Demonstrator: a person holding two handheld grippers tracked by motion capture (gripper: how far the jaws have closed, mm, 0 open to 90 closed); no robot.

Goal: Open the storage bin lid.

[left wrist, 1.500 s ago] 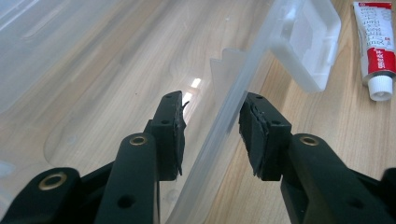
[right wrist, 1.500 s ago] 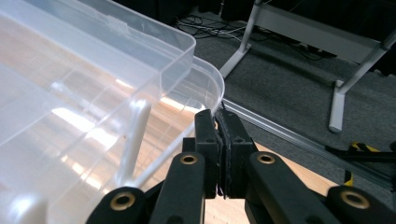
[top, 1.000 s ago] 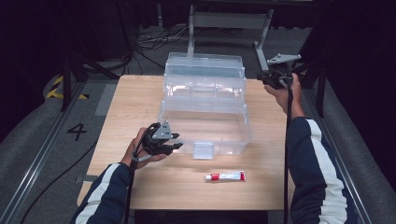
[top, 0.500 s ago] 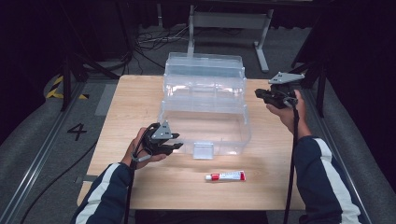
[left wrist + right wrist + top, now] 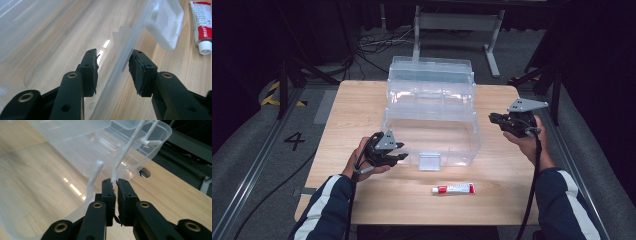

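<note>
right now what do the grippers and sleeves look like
Both grippers are black with two blocky jaws and brass-coloured rivets. The left gripper and right gripper each carry a grey three-cornered plate on top and trail a black cable. The person's sleeves are dark navy with white stripes.

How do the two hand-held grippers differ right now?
The left hand-held gripper stands open astride the clear box's front wall; the right hand-held gripper is nearly closed, with nothing gripped. In the high view, left sits at the box's front, right off its side. Both have black jaws.
</note>
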